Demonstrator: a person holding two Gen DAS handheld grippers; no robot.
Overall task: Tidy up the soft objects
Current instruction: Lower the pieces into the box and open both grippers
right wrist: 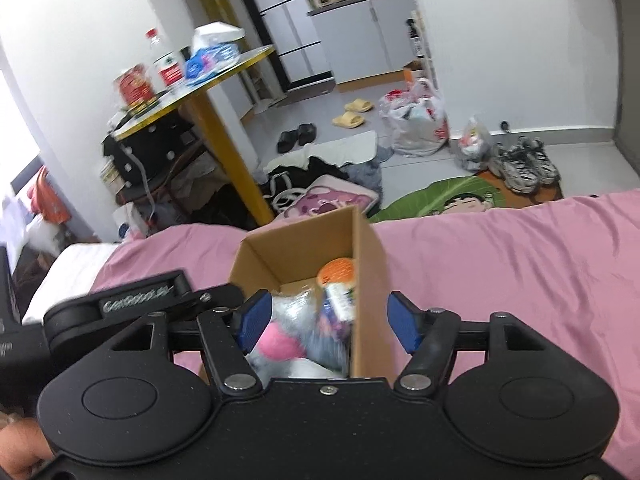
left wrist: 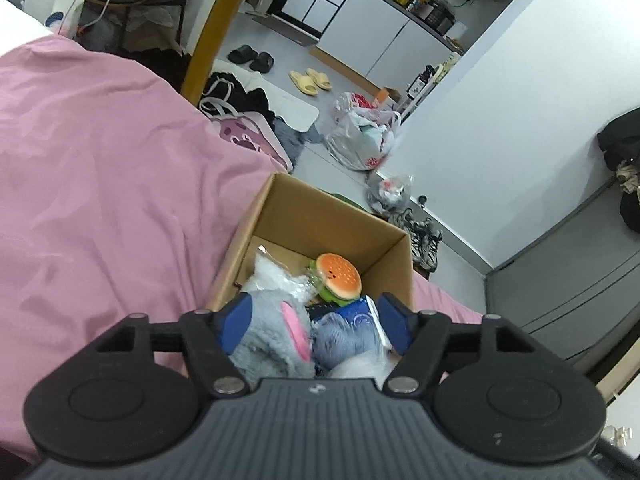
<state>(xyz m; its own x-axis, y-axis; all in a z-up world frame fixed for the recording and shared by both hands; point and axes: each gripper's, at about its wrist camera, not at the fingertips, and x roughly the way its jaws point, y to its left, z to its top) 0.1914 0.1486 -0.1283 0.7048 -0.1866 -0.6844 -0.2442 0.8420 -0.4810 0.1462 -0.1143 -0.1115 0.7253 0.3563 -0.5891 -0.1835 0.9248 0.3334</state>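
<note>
both grippers (left wrist: 314, 322) (right wrist: 328, 318) open, empty-jawed, above cardboard box (left wrist: 320, 216) of soft toys (left wrist: 338, 276)

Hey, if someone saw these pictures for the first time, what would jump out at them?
First the open cardboard box on the pink bedspread, stuffed with soft things: a burger plush at the far end and a grey-and-pink plush nearer the cameras. Both grippers, left and right, hang open over it, holding nothing. Behind lies a cluttered floor with shoes and plastic bags.
</note>
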